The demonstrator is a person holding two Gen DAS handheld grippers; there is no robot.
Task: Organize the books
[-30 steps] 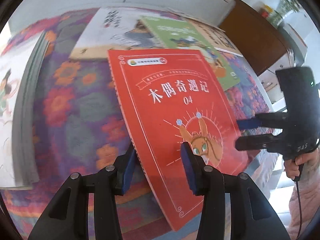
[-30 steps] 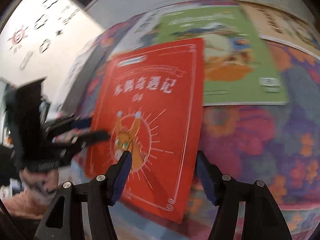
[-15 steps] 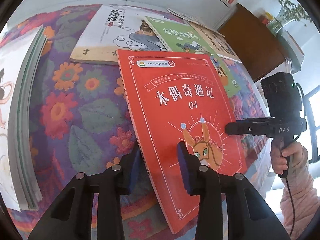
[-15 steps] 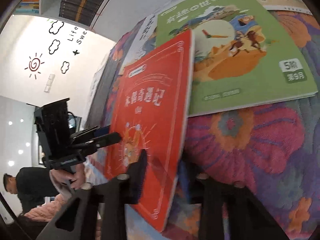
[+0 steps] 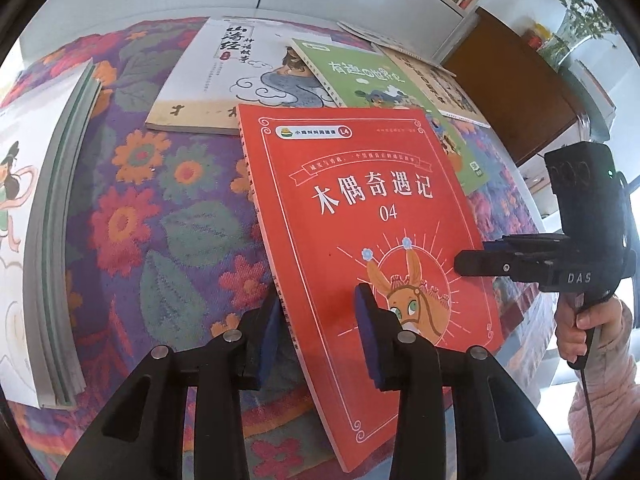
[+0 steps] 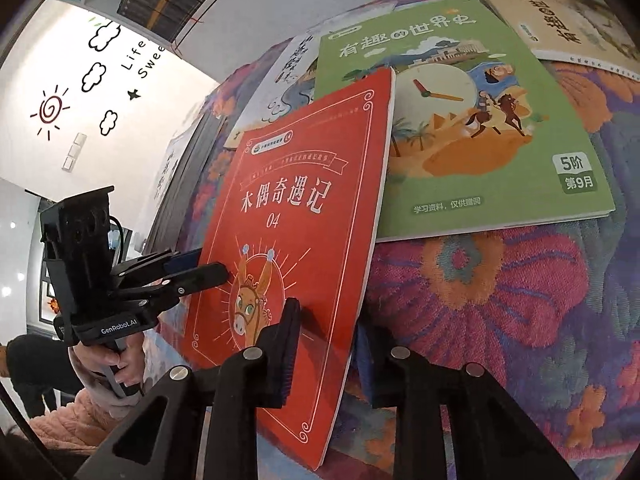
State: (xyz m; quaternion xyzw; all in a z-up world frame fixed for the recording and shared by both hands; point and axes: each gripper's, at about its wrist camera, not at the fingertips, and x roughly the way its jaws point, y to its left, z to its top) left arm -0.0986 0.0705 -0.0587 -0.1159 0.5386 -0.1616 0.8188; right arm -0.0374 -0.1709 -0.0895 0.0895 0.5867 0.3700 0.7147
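The thin red paperback with a donkey's head on its cover [image 5: 376, 240] stands tilted in the middle of both frames, its lower end lifted off the purple flowered tablecloth [image 5: 132, 216], its far edge overlapping the green picture book with a clock on its cover [image 6: 460, 128], which lies flat in the upper right of the right wrist view. Held at both lower edges, it is probably being kept from sagging while it is carried towards a stack.

The left gripper [image 5: 320, 332], at the bottom of its own frame, is clamped narrowly on the spine-side lower edge, one blue pad [image 5: 366, 320] pressed on the cover. The right gripper [image 6: 328, 340] has just been closing and now pinches the opposite lower edge, book between its pads.

A white illustrated book [image 5: 224, 76] lies flat in the upper middle, and an open grey-edged book [image 5: 52, 220] sits at far left.
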